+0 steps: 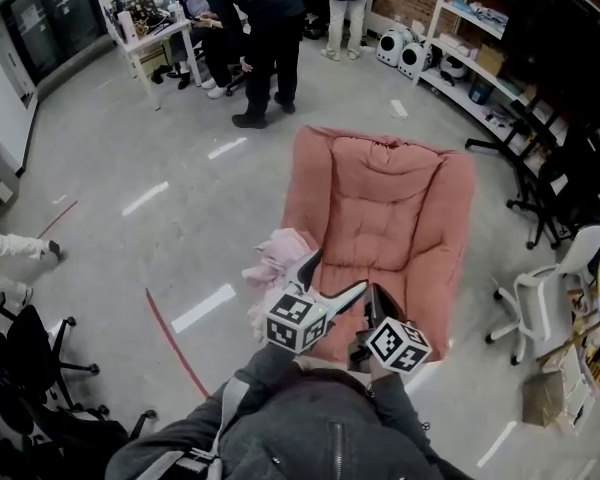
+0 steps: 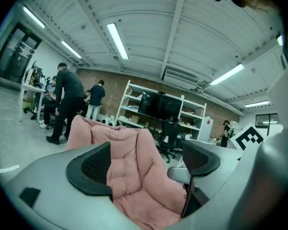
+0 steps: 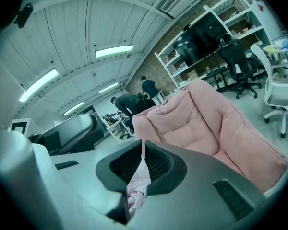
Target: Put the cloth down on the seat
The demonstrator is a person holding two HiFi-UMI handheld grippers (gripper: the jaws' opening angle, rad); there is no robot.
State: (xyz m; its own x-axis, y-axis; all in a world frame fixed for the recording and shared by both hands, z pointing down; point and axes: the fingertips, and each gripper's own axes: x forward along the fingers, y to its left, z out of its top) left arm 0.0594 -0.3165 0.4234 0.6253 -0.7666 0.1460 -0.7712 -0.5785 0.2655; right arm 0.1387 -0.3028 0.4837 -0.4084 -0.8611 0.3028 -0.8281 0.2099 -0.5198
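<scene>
workshop floor [image 1: 130,148], pink seat [image 1: 380,208] ahead: right tool [image 3: 142,157] pinches the soft-looking, floppy cloth [image 3: 136,190] by a bunched edge, left tool [image 2: 149,164] gapes empty.

Pink cloth [image 3: 136,191] — tight between fingers [image 3: 163,165]

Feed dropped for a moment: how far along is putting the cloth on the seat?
Done: the cloth is picked up, pinched in the shut right tongs. In hand: it is held up short of the seat; the left tongs are open, empty. Left: lower it onto the seat, which has no cloth on it yet, and release.
</scene>
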